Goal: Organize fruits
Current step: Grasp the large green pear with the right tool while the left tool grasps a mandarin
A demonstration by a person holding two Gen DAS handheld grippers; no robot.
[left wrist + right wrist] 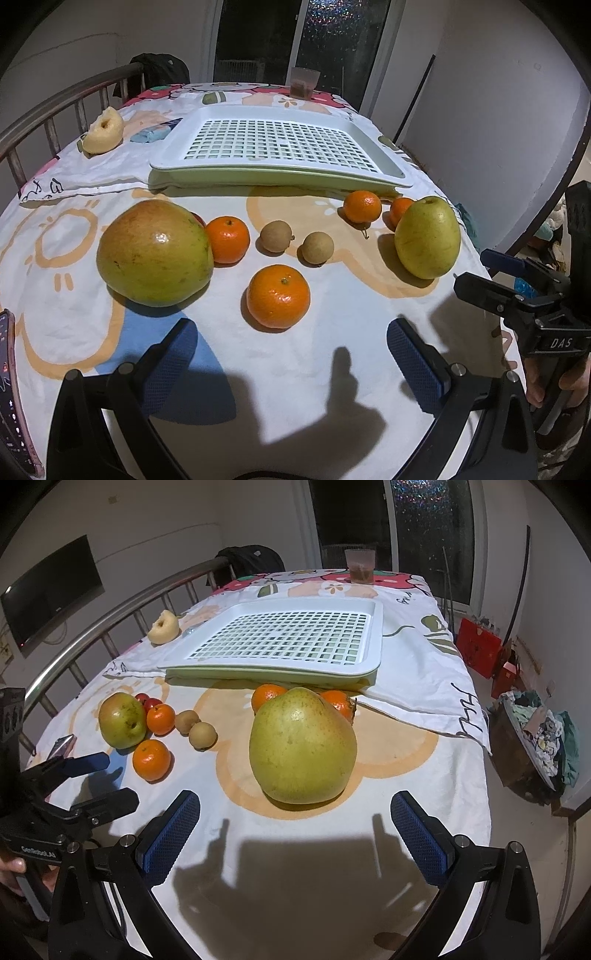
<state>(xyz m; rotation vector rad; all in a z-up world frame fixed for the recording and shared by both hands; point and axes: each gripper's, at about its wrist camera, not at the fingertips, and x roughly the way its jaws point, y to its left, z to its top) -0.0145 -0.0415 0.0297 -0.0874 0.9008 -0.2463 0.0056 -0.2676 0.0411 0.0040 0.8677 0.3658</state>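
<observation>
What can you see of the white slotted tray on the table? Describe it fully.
The white slotted tray looks like plastic: a square grid of small openings with a raised, rounded rim. It sits nested on a pale green base tray, lying on the cartoon-print cloth behind the fruit. Nothing lies in it; two tangerines sit close to its near edge.

1. Both views are lit by a hard indoor source behind and above the cameras, with dark night glass at the back of the room.
2. The counter is bright near the lens; both tools' shadows fall forward across the cloth with sharp edges (darker and broader in the right wrist view).
3. Small glare spots sit on the large green-red fruit and on the pear.
4. Fruit casts short, crisp shadows toward the near left.
5. Fisheye distortion bends the railing and walls; black vignette fills the corners.
6. Focus is fairly sharp mid-frame, softer and noisier in the far background.
</observation>
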